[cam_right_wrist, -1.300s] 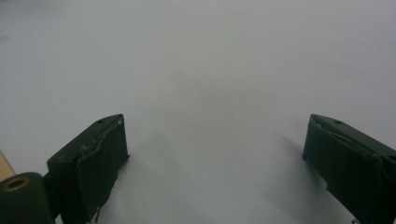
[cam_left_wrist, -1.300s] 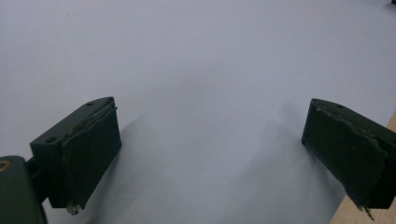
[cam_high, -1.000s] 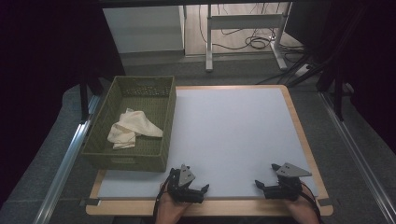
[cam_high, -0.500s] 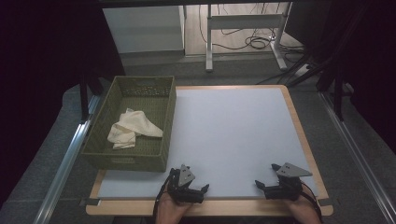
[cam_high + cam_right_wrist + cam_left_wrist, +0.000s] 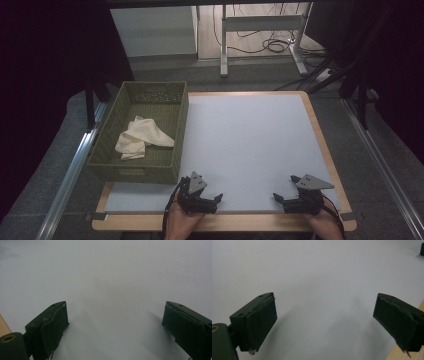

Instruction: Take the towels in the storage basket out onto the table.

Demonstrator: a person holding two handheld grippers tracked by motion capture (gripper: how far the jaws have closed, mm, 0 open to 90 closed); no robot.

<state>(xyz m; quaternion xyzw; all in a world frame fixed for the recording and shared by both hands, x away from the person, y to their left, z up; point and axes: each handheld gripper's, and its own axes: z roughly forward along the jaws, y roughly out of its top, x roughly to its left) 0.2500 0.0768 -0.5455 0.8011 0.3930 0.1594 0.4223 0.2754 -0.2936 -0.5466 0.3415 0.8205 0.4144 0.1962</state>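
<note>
Right then, both of your tools sat at the near edge of the tabletop [image 5: 250,145], and neither one held anything. Your left tool [image 5: 216,199] had its jaws wide apart over the bare white top, and your right tool [image 5: 280,199] had its jaws wide apart too.

The cloth [image 5: 141,139] lay crumpled in the basket [image 5: 180,131], at the left side of the tabletop. It was well apart from both tools, but nearer to your left one.

Here is what I think could have gone wrong. The basket walls stood tall around the cloth. If you had reached in low, your left tool might have bumped the near wall and pushed the basket along. The basket looked light, so it could have slid.

The cloth was soft and bunched up. If you had pinched only a thin corner, it might have slipped out. If you had pushed down too deep, the jaws might have caught on the woven floor of the basket and lifted the basket with the cloth.

Your right tool was far away, so it could not have helped hold the basket.
</note>
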